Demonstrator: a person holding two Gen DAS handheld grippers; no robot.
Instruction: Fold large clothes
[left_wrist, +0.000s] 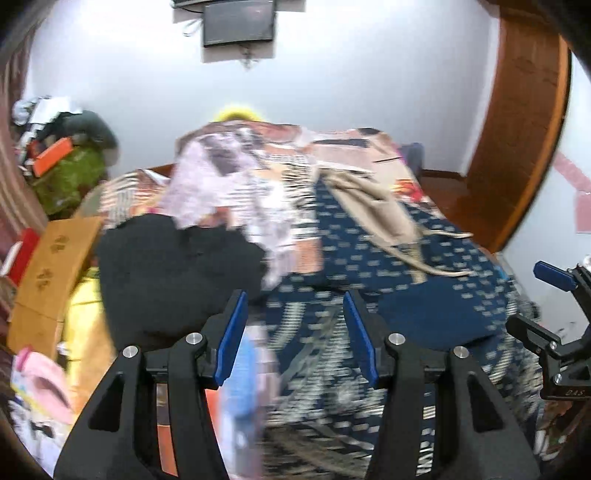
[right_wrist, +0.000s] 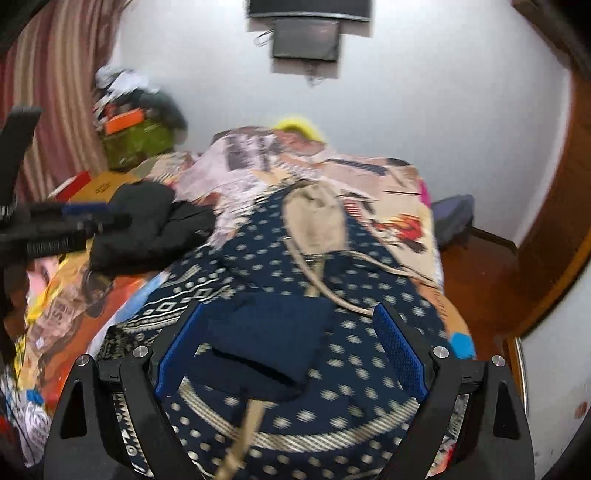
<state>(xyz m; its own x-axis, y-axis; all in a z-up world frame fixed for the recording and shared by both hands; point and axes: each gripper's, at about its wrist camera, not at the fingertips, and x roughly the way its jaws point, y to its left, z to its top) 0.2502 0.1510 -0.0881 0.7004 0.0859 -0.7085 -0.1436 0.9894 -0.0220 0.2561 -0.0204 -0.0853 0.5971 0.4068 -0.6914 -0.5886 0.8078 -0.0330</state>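
Navy patterned cloth (right_wrist: 369, 354) lies spread on the bed (right_wrist: 406, 229), a beige garment (right_wrist: 314, 218) atop it. Both the left hand-held gripper (left_wrist: 295, 332) and right hand-held gripper (right_wrist: 291, 350) stand apart, empty. Best clear the beige piece, then pinch two corners evenly.

A home bedroom is shown. A bed (right_wrist: 406, 206) covered with a printed sheet is piled with clothes (right_wrist: 147, 221), and a striped curtain (right_wrist: 55, 92), a wall-mounted screen (right_wrist: 306, 38) and a wooden door frame (left_wrist: 517, 129) are seen.
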